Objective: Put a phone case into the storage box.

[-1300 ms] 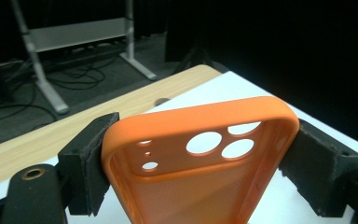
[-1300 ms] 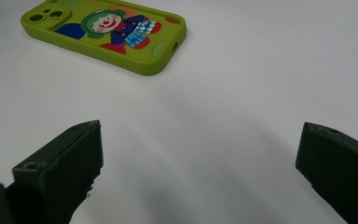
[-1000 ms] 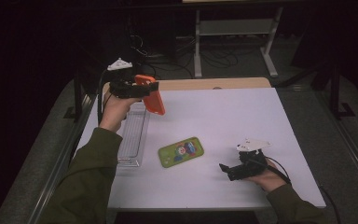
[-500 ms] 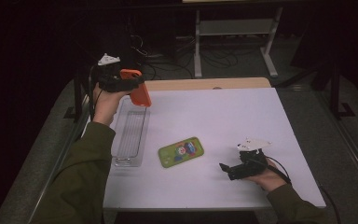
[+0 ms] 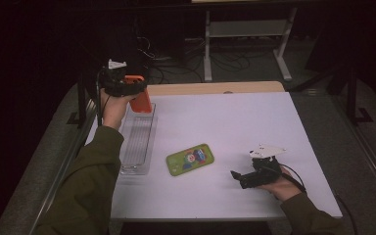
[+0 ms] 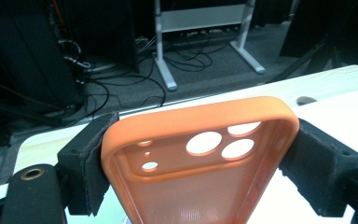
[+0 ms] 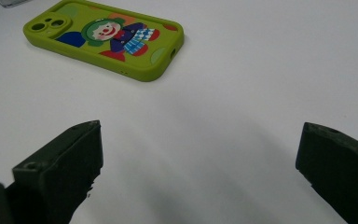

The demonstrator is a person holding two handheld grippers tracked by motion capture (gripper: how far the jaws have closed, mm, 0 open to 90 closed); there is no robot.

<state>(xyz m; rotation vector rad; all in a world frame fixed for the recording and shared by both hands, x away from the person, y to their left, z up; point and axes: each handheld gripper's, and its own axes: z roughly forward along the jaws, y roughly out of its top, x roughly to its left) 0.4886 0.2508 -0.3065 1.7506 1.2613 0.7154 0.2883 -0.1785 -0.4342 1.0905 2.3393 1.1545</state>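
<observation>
White tabletop (image 5: 254, 122) in dark room: orange silicone phone case (image 6: 200, 158) pinched between left gripper (image 6: 200, 168) jaws, carried above clear plastic tray (image 5: 138, 142); next, lowering into tray; right gripper (image 7: 198, 163) jaws spread, green cartoon-print phone case (image 7: 105, 35) ahead.

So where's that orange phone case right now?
The left gripper clamps the orange phone case at the table's far left in the high view, above the far end of the clear tray.

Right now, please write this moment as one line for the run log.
left gripper: shut on orange phone case, above clear tray | right gripper: open, resting on table | green phone case: flat, untouched
</observation>
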